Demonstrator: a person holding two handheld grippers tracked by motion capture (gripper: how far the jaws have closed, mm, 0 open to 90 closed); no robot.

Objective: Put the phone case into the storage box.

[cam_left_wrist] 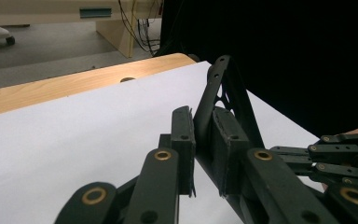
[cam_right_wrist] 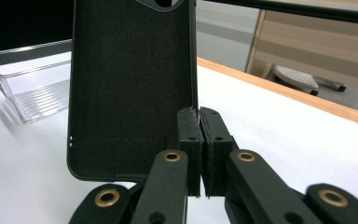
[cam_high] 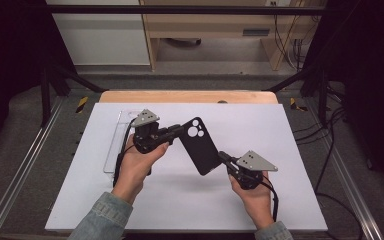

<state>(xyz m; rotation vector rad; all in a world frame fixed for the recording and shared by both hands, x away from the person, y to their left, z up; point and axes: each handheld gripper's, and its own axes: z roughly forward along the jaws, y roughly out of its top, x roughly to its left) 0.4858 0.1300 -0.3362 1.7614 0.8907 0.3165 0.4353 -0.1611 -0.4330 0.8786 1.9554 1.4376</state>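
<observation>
The phone case (cam_high: 200,146) is black, with round camera cut-outs near one end, and it is held up off the white tabletop (cam_high: 180,200) between two claws. In the high view its long axis runs on a slant: the camera end lies farther from the person and toward the left, the plain end nearer and toward the right. The left claw (cam_high: 176,131) is clamped on the case's edge near the camera end; the left gripper view shows that edge pinched between the two pads, with the case seen almost edge-on. The right claw (cam_high: 223,158) is clamped on the side wall at the plain end; in the right gripper view its pads (cam_right_wrist: 189,140) press together on that thin wall, and the hollow, dark inner face of the case rises upright in front of that camera, with faint raised lettering low on it.

A clear plastic tray (cam_high: 116,145) lies on the left part of the tabletop, behind the left hand (cam_high: 139,165). What can be seen of its ribbed floor is bare.
</observation>
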